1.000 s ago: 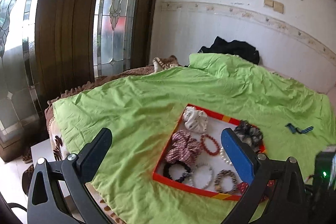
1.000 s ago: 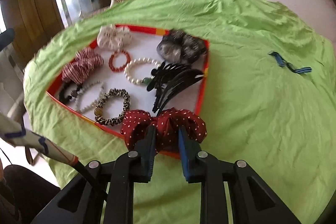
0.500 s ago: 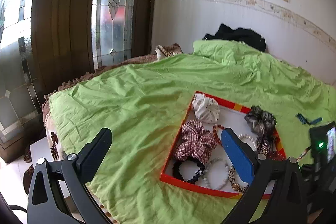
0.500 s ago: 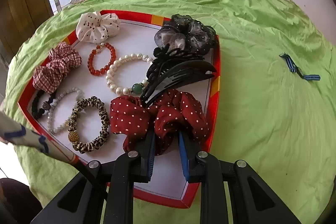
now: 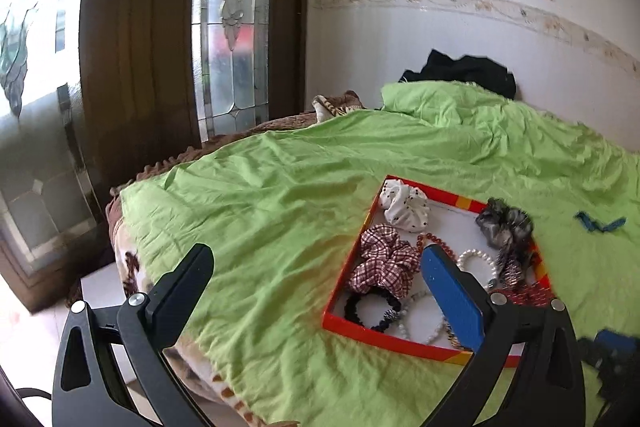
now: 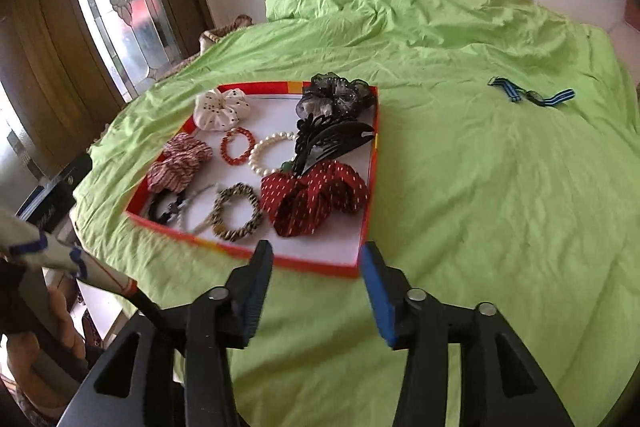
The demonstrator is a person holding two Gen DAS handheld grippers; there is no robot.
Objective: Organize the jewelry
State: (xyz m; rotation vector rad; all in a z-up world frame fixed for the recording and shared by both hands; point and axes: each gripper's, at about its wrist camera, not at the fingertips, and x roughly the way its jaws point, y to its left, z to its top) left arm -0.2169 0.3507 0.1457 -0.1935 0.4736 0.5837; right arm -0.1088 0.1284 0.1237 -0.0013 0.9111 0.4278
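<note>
Released since earlier: right tongs [image 6: 316, 281] now spread, backed off red polka-dot scrunchie [image 6: 314, 197], lying in red tray [image 6: 370, 187] just ahead. Left tongs [image 5: 316, 281] spread, empty, tray ahead-right.

A tray [image 6: 370, 187] lies on the bedsheet [image 6: 480, 207], with a ribbon [image 6: 530, 95] well apart to its right. In it, the dotted scrunchie [image 6: 316, 197] lies at the near right, a hair claw [image 6: 328, 141] just behind it, and a bracelet [image 6: 236, 213] to its left.
</note>
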